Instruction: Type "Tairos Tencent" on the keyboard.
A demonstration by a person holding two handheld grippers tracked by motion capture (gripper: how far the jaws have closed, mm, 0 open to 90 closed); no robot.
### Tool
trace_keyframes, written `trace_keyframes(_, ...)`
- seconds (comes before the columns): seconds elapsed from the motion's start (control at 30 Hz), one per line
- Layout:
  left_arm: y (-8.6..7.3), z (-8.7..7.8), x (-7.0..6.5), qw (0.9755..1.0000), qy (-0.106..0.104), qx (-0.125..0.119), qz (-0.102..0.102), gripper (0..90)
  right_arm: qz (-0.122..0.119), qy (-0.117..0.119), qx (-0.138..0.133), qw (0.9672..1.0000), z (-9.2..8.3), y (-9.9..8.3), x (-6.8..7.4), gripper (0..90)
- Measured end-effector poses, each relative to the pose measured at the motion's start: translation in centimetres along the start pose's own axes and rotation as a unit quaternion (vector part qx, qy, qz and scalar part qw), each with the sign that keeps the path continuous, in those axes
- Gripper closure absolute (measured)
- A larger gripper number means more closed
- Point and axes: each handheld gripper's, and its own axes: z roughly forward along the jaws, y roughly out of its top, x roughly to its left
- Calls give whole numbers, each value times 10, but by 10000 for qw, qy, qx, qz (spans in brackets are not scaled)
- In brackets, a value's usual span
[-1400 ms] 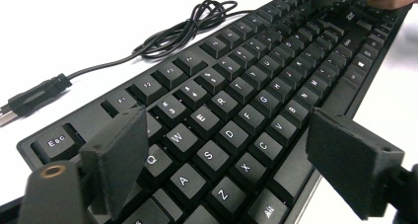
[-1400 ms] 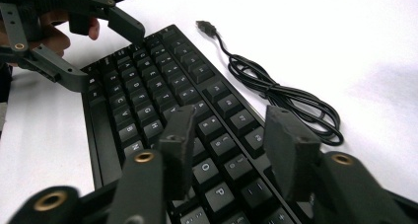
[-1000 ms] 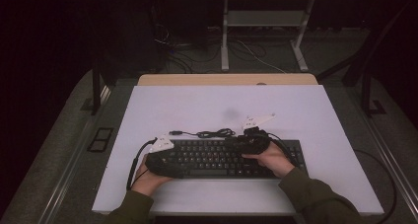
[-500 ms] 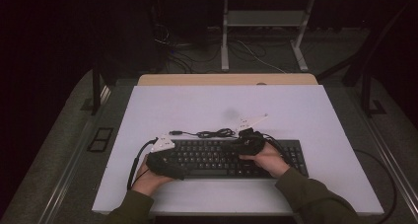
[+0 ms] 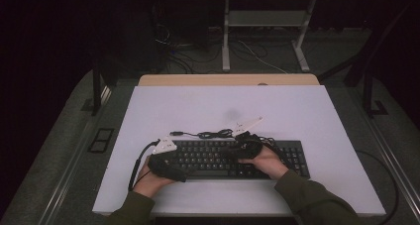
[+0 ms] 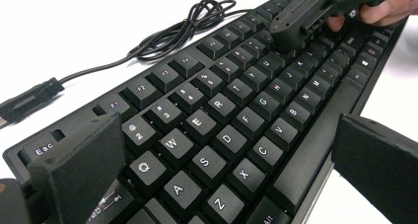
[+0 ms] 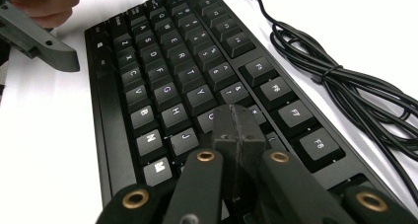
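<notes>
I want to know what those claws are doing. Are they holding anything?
No. The left gripper is open, jaws astride the black keyboard. The right gripper is shut with nothing between its jaws, its tip down on the keys.

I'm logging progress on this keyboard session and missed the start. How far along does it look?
Done: the left gripper stands open, its jaws straddling the keyboard's left end. In hand: the right gripper, jaws shut, tip down on keys near I. Left: unclear; the cable lies bundled, USB plug unconnected.
</notes>
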Motion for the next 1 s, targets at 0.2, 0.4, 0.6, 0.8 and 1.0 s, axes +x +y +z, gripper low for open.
trace_keyframes(0.2, 0, 0, 0, 10000, -13, 2, 7, 0, 2, 11, 36, 10000, 1, 0, 0, 896)
trace_keyframes(0.4, 0, 0, -1, 10000, -15, 20, 17, 0, -6, -22, 110, 9999, 3, -1, 1, 897)
trace_keyframes(0.6, 0, 0, -1, 10000, -13, 15, 17, 0, -11, -7, 114, 9999, 3, -1, 1, 896)
trace_keyframes(0.8, 0, 0, 0, 10000, -11, 4, 25, 0, -28, -7, 103, 9999, 2, -1, 1, 896)
trace_keyframes(1.0, 0, -1, -1, 10000, -15, -7, 19, 0, -31, -16, -22, 10000, -1, 0, 2, 883)
